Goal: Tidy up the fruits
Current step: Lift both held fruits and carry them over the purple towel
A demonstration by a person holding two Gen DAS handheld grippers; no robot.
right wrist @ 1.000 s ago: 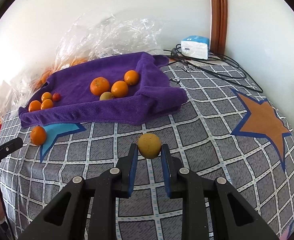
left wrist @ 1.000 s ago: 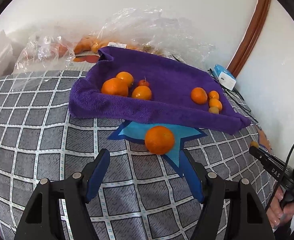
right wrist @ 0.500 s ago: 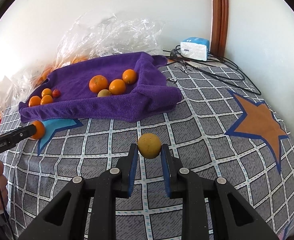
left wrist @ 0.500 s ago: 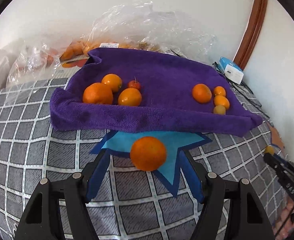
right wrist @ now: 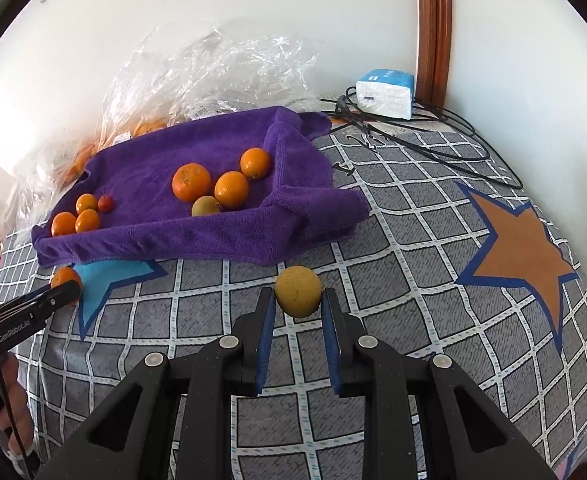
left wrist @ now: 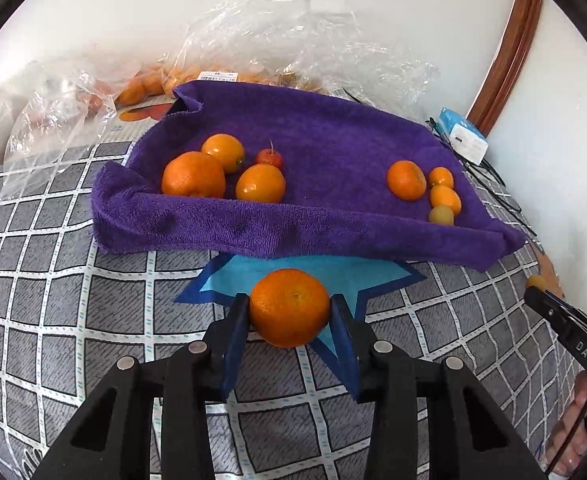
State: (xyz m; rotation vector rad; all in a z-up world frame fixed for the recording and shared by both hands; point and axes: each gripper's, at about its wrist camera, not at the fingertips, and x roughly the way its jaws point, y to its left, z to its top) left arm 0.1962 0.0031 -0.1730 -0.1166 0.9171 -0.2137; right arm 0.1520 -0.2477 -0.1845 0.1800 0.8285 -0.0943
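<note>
My left gripper (left wrist: 290, 309) is shut on an orange mandarin (left wrist: 289, 307) over the blue star on the checked cloth. It also shows in the right wrist view (right wrist: 66, 280). My right gripper (right wrist: 298, 299) is shut on a yellowish round fruit (right wrist: 298, 291) and holds it just in front of the purple towel (right wrist: 221, 236). The towel (left wrist: 333, 136) holds two groups of fruit: three oranges (left wrist: 193, 174) with a small red fruit (left wrist: 269, 157) on its left, and several small oranges (left wrist: 407, 179) with a yellow-green one (left wrist: 441, 215) on its right.
Clear plastic bags (left wrist: 293, 36) with more fruit lie behind the towel against the wall. A blue-white tissue pack (right wrist: 385, 92) and black cables (right wrist: 433, 136) sit at the back right. An orange star (right wrist: 521, 248) marks the cloth on the right.
My left gripper moved forward to the mandarin on the blue star and closed on it. My right gripper kept hold of the yellowish fruit and drifted slightly.
</note>
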